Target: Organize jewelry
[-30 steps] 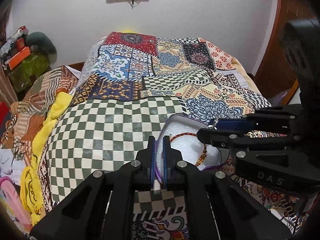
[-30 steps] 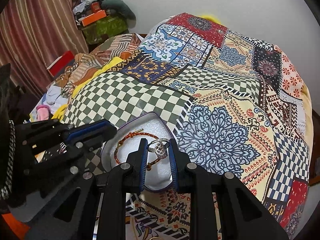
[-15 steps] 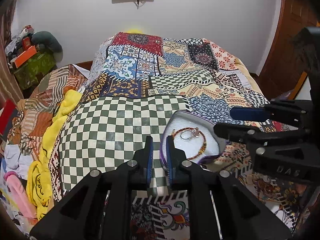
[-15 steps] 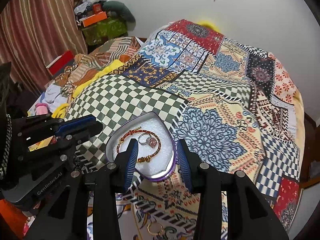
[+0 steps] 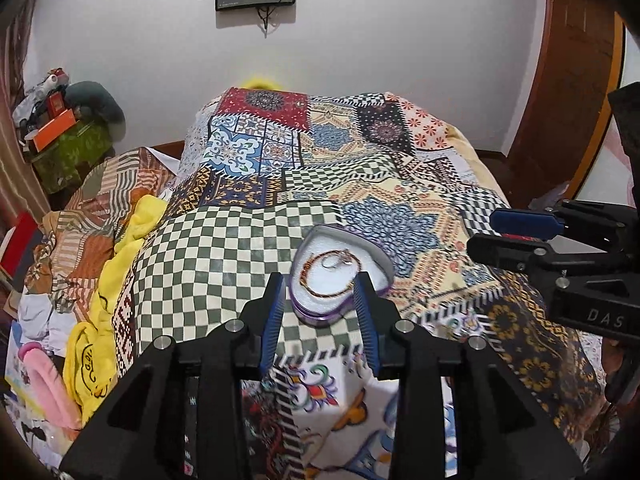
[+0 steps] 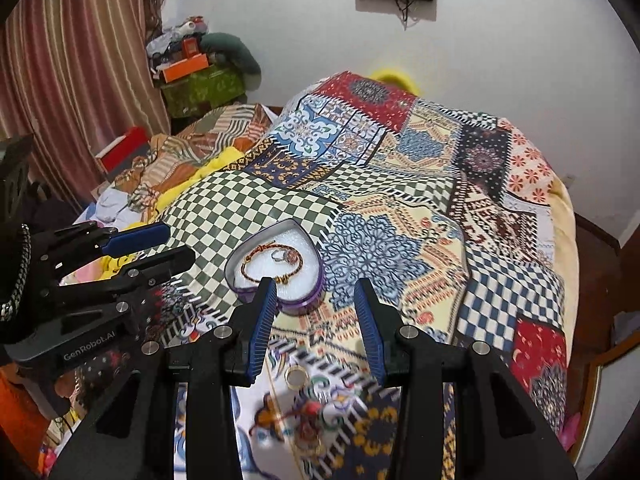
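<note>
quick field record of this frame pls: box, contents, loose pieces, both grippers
box: heart tin, lid off, on bedspread
contents: bracelet and ring on white foam
loose: gold ring and blurred jewelry on the bedspread nearer the camera
left gripper: jaws opening, nothing between the pads
right gripper: open, empty

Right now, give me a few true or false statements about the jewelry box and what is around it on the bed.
1. The purple heart-shaped box is open. True.
2. A braided orange-red bracelet lies inside it. True.
3. The silver ring lies outside the box. False: it lies inside, within the bracelet's loop.
4. The right gripper grips the box. False: its fingers hold nothing.
5. A gold ring lies on the patchwork bedspread. True.
</note>
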A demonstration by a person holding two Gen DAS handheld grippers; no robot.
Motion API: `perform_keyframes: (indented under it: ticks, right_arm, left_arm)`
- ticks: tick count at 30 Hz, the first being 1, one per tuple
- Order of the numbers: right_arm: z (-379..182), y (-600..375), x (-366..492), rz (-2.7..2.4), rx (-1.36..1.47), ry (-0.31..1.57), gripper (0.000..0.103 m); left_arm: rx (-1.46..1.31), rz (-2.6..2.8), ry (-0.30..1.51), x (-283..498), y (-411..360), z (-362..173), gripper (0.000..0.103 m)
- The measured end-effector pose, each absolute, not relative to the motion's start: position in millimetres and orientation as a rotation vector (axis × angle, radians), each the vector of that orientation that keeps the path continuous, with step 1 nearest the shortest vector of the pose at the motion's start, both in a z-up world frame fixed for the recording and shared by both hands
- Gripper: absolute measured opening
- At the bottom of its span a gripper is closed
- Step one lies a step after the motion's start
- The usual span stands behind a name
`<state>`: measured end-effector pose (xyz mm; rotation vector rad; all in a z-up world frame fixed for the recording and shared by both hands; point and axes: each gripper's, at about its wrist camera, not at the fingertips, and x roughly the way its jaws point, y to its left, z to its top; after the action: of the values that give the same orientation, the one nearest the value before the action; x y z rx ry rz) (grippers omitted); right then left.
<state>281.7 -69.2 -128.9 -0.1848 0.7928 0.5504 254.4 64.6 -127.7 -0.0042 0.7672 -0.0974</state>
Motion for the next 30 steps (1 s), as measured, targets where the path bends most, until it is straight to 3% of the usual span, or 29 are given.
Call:
perform_keyframes:
  ticks: [15, 30]
  right_arm:
    - [-145, -128, 248, 0.492, -0.11, 0.81, 0.037]
    - [-203, -144, 262, 0.501, -0.133, 0.944, 0.037]
  left_arm:
    - [0.009, -0.181, 0.833, 221, 13, -146, 0.034]
    - [0.026, -0.191, 0.963, 253, -11, -199, 0.034]
